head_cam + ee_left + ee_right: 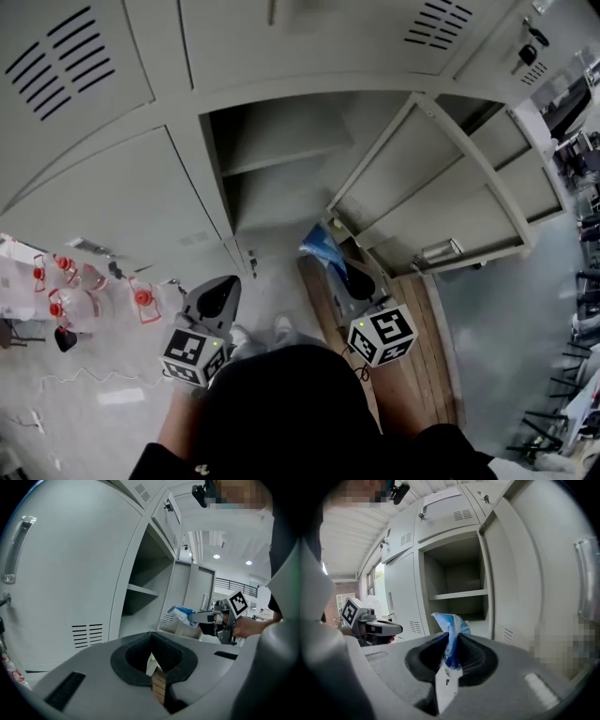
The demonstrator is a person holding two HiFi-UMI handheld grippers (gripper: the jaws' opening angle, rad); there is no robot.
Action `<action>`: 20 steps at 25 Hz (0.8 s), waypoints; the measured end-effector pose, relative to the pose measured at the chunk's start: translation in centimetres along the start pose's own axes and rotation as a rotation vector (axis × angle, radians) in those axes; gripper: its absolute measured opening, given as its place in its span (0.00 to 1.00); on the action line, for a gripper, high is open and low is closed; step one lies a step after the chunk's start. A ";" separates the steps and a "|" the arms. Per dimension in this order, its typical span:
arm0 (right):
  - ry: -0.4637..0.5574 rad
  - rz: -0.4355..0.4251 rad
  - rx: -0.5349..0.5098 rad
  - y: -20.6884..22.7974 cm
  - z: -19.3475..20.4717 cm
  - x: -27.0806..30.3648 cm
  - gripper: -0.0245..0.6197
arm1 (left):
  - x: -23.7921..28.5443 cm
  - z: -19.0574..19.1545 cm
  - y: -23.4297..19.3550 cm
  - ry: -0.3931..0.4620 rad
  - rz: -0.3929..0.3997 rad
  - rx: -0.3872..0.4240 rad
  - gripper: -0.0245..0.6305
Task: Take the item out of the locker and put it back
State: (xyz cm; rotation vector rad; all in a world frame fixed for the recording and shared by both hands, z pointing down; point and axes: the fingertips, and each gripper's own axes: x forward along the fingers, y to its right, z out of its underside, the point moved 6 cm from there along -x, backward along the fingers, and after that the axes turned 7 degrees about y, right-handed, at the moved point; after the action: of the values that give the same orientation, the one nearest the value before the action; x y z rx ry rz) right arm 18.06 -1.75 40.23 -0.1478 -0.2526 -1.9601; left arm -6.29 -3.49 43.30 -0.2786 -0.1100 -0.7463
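The blue-and-white packet, pinched at its bunched edge in the right gripper's jaws before the open locker, looks light, limp and slippery; the left gripper's jaws sit pressed together, empty.

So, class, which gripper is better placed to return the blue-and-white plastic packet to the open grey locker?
Right. The right gripper pinches the blue-and-white plastic packet and faces the open grey metal locker; the left gripper is shut, empty.
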 end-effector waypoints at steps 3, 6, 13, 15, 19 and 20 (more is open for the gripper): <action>0.013 0.027 0.007 0.3 -0.4 -1.6 0.11 | 0.7 -0.3 0.5 -0.002 0.027 0.008 0.06; 0.019 0.053 0.008 0.6 -0.5 -2.7 0.11 | 1.2 -0.5 0.7 -0.002 0.044 0.010 0.06; 0.023 0.080 0.011 0.7 -0.7 -3.6 0.11 | 1.7 -0.6 0.7 -0.007 0.060 0.012 0.06; 0.025 0.080 0.008 0.6 -0.7 -3.7 0.11 | 1.7 -0.6 0.7 -0.008 0.061 0.012 0.06; 0.033 0.080 0.003 0.5 -1.1 -3.6 0.11 | 1.7 -0.6 0.6 -0.008 0.058 0.014 0.06; 0.037 0.079 0.002 0.5 -1.2 -3.6 0.11 | 1.7 -0.6 0.6 -0.008 0.057 0.015 0.06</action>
State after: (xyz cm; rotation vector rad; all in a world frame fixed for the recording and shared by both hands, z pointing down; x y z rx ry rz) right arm 19.98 0.98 38.29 -0.1184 -0.2220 -1.8822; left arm -4.70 -4.37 42.91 -0.2688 -0.1147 -0.6878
